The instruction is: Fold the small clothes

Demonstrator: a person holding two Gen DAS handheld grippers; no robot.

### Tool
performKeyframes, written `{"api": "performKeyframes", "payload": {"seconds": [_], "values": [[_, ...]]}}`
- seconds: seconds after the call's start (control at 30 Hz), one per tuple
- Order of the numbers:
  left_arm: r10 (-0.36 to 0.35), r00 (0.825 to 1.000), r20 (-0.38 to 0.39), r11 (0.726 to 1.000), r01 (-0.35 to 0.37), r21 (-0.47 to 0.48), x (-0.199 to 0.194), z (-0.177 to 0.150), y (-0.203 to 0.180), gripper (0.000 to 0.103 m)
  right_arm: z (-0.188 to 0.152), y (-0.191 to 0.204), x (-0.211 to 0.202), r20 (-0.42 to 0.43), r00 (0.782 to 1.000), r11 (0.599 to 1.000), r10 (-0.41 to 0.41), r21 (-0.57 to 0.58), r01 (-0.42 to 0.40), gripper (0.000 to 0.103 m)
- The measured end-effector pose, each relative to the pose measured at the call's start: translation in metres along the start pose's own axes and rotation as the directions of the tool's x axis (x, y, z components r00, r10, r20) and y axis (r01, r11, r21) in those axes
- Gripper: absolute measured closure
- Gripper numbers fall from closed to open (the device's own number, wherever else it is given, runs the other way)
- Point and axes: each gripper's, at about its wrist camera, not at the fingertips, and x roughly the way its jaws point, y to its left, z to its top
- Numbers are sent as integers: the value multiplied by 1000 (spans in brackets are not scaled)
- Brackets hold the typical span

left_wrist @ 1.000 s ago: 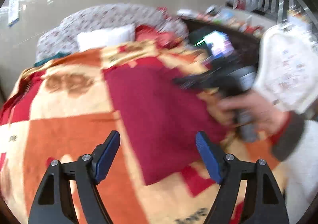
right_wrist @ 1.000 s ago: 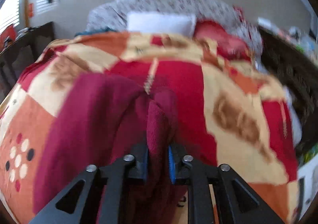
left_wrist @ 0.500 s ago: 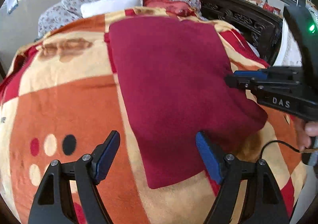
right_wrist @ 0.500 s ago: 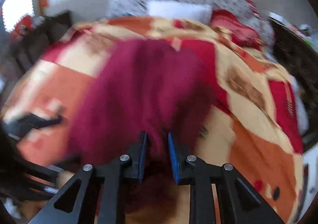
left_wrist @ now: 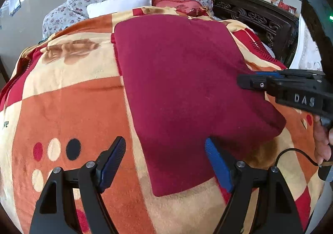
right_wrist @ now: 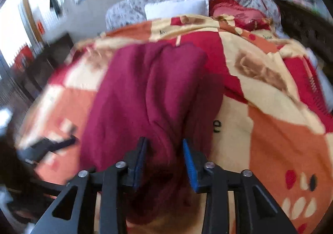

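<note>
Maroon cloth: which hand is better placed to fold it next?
Right, probably. The right gripper already has the maroon cloth bunched between its fingers; the left gripper is open, holding nothing, above the cloth's near corner.

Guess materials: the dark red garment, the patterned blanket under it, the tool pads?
Dark red garment: soft knit or fleece, matte, fuzzy nap, limp folds. Patterned blanket: plush fleece, likely synthetic; short pile with slight sheen. Pads on the left tool: blue ribbed rubber or plastic, can't tell which.

Right gripper (right_wrist: 164,150) pinches maroon garment (right_wrist: 145,88) (bunched).
</note>
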Motion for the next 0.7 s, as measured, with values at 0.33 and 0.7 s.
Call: {"api": "performKeyframes", "payload": {"seconds": [0.33,0.7], "values": [[9,1000,-3,999,-9,-34,3,-1,1,20,-4,-18,-2,11,999,995,-46,86,45,69],[36,999,1,999,-36,-24,-8,-2,-1,20,-24,2,-16,41,998,995,-58,85,54,65]]}}
